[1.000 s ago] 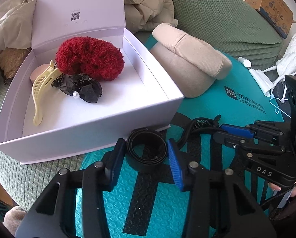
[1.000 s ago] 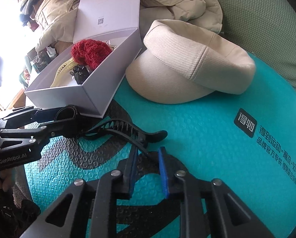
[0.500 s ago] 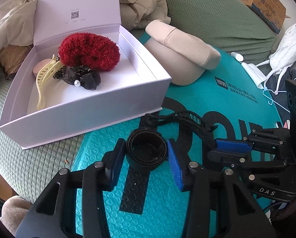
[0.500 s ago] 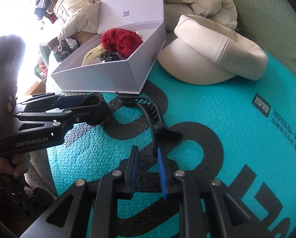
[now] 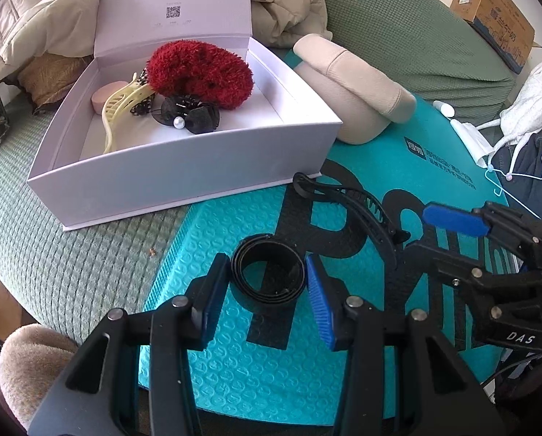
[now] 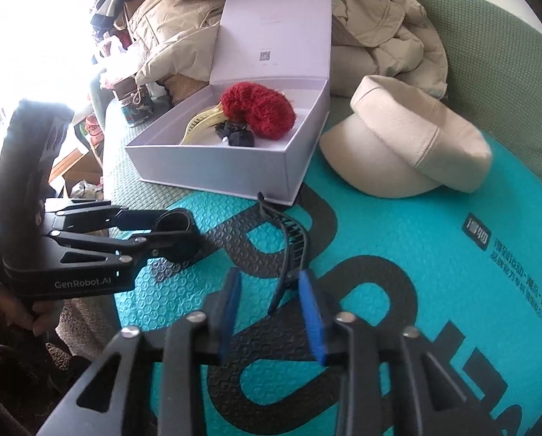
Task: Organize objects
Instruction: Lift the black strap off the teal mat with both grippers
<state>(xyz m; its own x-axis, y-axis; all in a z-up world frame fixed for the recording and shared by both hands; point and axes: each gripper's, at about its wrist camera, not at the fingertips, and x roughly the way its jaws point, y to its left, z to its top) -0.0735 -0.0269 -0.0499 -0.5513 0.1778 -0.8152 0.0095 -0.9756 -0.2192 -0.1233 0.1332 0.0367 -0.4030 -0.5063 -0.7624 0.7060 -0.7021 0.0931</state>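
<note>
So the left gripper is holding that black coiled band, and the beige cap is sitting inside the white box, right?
Not quite. The left gripper does hold the black coiled band, but the beige cap sits outside the white box, beside it on the teal mat, as the right wrist view shows.

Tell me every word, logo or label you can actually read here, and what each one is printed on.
"GenRobot.AI": side of the left gripper.
"DAS": side of the right gripper.
"ULucky", faint and uncertain: open lid of the white box.
QR code with tiny lines beneath: same lid, unreadable.
Chinese characters beside a square logo: teal mat, too blurred to read.
Cardboard box printing: too small.
</note>
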